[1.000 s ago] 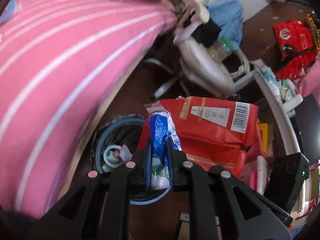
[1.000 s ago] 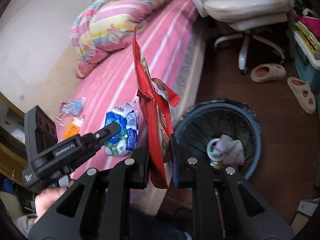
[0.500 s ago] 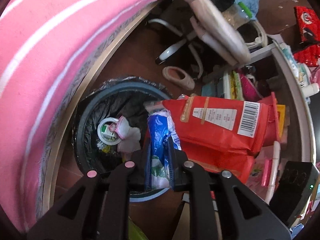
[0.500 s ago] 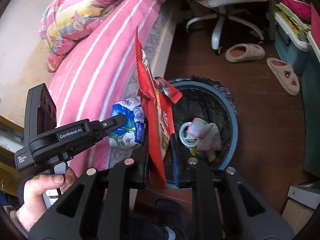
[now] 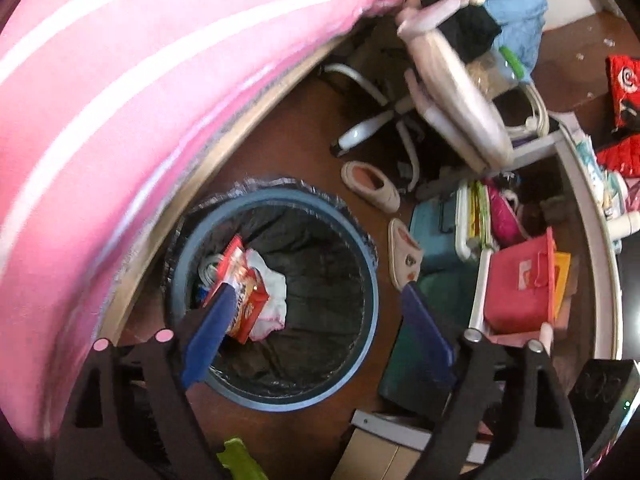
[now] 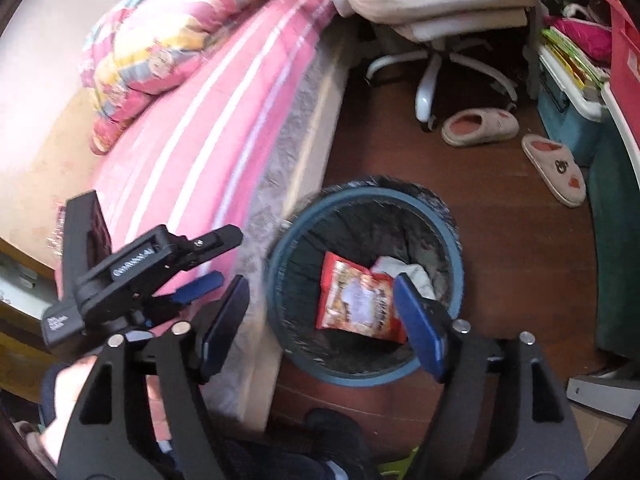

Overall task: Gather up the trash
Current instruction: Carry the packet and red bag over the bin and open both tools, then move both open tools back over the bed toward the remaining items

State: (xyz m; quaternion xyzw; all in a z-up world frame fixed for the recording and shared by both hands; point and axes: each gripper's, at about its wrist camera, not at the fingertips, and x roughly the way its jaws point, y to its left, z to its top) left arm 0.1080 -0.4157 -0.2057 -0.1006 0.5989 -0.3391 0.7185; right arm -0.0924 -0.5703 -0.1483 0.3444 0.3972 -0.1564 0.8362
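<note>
A blue round trash bin (image 5: 360,256) lined with a black bag stands on the floor beside the bed; it also shows in the right wrist view (image 6: 280,276). A red snack bag (image 5: 248,300) lies inside it on white paper trash (image 5: 272,288), also in the right wrist view (image 6: 356,300). My left gripper (image 5: 316,328) is open and empty above the bin. My right gripper (image 6: 320,316) is open and empty above the bin. The left gripper also shows in the right wrist view (image 6: 216,260), at the bin's left. The blue wrapper is not visible.
A pink striped bed (image 5: 120,100) runs along the bin's left. A white office chair (image 6: 436,8) and two slippers (image 6: 480,128) lie beyond the bin. Storage boxes (image 5: 520,288) and a desk edge crowd the right. A green item (image 5: 240,460) lies on the floor near me.
Both grippers have opened and let go of their trash. The red bag has dropped into the bin; the blue wrapper has left the left gripper.
</note>
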